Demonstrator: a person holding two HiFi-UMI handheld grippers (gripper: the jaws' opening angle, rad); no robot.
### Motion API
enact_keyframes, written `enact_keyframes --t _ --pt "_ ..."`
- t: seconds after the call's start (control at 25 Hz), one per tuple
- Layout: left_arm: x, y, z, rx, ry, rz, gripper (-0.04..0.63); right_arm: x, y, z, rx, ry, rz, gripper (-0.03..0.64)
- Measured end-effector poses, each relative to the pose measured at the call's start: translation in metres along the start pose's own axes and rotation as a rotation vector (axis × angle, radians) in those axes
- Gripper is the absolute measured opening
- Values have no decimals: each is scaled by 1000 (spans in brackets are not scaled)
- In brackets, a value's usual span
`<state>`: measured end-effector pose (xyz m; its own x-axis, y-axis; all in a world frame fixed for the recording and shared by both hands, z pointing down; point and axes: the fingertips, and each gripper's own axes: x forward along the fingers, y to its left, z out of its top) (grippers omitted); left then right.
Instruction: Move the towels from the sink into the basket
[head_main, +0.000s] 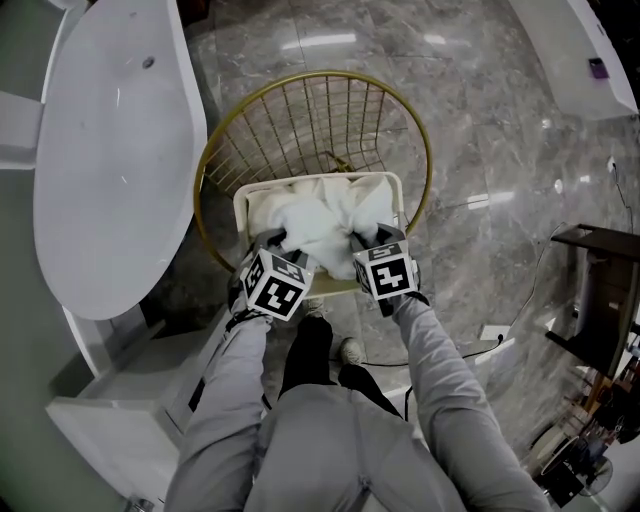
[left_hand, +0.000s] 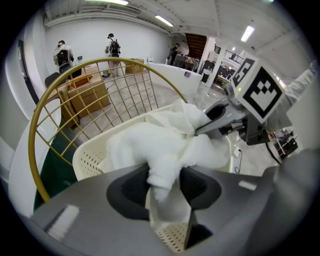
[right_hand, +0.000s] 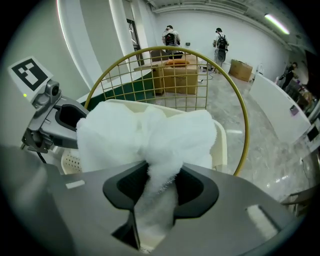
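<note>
1. Towel (head_main: 320, 222) was bunched in a white heap inside the cream basket (head_main: 243, 205), which stood at the person's 12 o'clock.
2. The left tool (head_main: 275, 240) was narrow, its pads pinching a fold at the heap's 7 o'clock edge. The right tool (head_main: 362, 240) was also narrow, clamped on a fold at the 5 o'clock edge.
3. The step in hand looked like the drop. The cloth was already within the basket walls, so little seemed left but letting go.
4. To do it well, both tools should probably open together. That way neither fold would drag the heap over the near rim.
5. Each tool should then lift straight up, since the looped pile could snag on a pad and trail out.
6. A corner draped over the perforated wall would be worth tucking in before leaving.
7. The basket sat at the 6 o'clock side of a round gold wire bin (head_main: 212, 150). Whether it rested in that bin or on its edge could not be told.
8. The floor (head_main: 480, 130) was glossy grey marble tile with glare streaks, and it looked slippery for a light basket.
9. The white oval sink (head_main: 100, 170) lay at 10 o'clock, and no towel showed in it.
10. Far off, people (left_hand: 114, 47) stood by cardboard boxes (left_hand: 87, 92) in a bright white hall.
</note>
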<state>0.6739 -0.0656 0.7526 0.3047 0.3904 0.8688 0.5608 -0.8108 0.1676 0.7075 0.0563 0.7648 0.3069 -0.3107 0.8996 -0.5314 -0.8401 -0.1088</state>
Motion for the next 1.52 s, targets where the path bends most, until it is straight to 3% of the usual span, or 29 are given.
enact_keyframes --t 0.36,0.84,1.2,1.52 --pt "-5 -1 -1 -7 -2 12 227 -5 0 1 8 -21 19 141" --pt "-36 -12 -1 -27 -57 47 290 -41 -1 5 -7 -85 -31 183" --pt "-82 -20 13 -124 -205 106 291 -96 -1 27 28 -269 -55 183" --pt "-136 -24 18 -163 -321 224 291 -159 -5 43 106 -456 -65 183"
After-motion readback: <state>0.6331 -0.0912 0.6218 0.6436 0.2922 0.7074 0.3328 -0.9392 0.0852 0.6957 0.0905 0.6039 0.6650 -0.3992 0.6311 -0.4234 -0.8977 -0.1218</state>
